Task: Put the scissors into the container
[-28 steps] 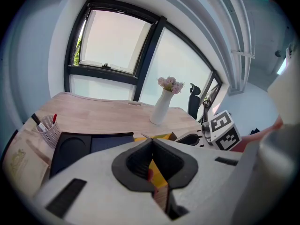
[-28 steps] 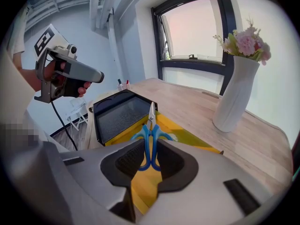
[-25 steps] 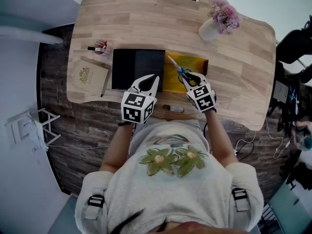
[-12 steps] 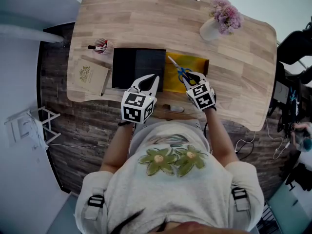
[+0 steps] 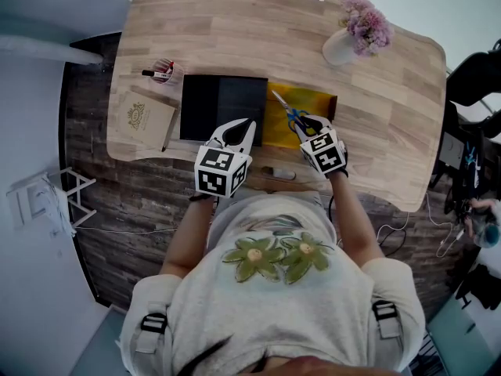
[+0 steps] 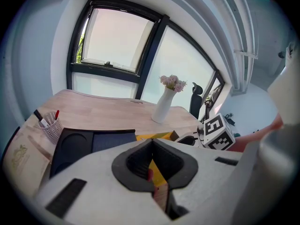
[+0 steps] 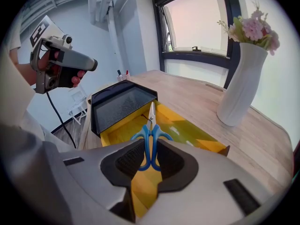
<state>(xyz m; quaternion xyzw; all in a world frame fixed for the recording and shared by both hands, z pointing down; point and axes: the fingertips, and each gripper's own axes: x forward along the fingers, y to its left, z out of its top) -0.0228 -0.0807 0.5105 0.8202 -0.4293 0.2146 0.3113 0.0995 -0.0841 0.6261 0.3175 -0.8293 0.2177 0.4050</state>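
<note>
- Spanning most of the head view, the wooden desk [image 5: 235,37] bears the yellow container [image 5: 315,100], which sits toward its near edge in front of the person.
- A black tray [image 5: 223,108] lies flat, touching the yellow container's left side.
- The yellow container is open at the top, and its inner floor shows bare beyond the scissors.
- The left gripper [image 5: 237,126] hovers just left of the container's near left corner, over the black tray's near edge. Its jaws are pressed together at the tips with nothing between them.
- The right gripper [image 5: 301,124] is over the container's near part, and its pads are clamped on the scissors' blue handles.
- A brown booklet [image 5: 143,122] lies well left of the container, beyond the tray.
- A white vase [image 5: 338,49] of pink flowers [image 5: 364,22] stands upright beyond the container's far right corner, apart from it.
- A mesh pen cup [image 5: 164,73] stands far-left of the container, by the tray's far corner.
- The scissors [image 7: 151,135] are closed, and their blades point over the container toward its far left corner. I cannot tell whether the tips touch the container.
</note>
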